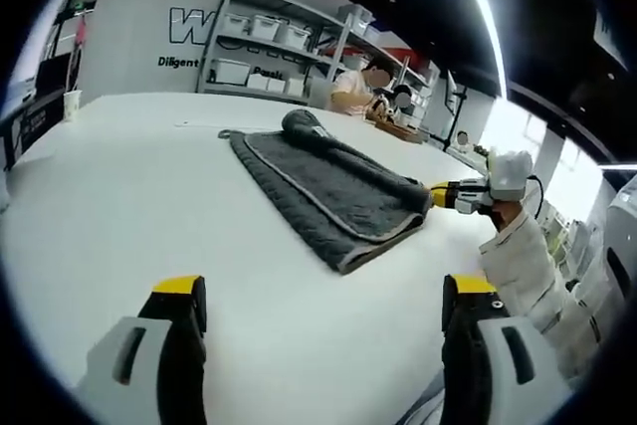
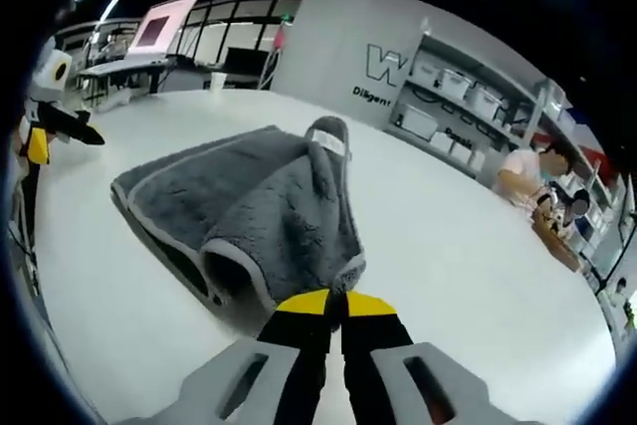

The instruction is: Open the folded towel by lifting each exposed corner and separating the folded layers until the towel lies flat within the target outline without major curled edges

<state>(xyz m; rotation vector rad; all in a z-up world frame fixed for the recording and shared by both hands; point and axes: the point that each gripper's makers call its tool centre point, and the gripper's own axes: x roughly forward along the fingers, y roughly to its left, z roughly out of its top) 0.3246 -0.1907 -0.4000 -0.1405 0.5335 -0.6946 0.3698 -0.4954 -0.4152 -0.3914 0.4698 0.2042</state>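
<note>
Grey towel (image 2: 249, 211) is lying folded on the white counter (image 1: 129, 216), and I am pinching its near edge with my right gripper (image 2: 333, 308), jaws pressed together. My left gripper (image 1: 323, 296) is hovering over bare counter, jaws spread.

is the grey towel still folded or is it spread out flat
Folded. The towel lies doubled on the table, stacked edges showing, while the right gripper, jaws shut, pinches a corner.
</note>
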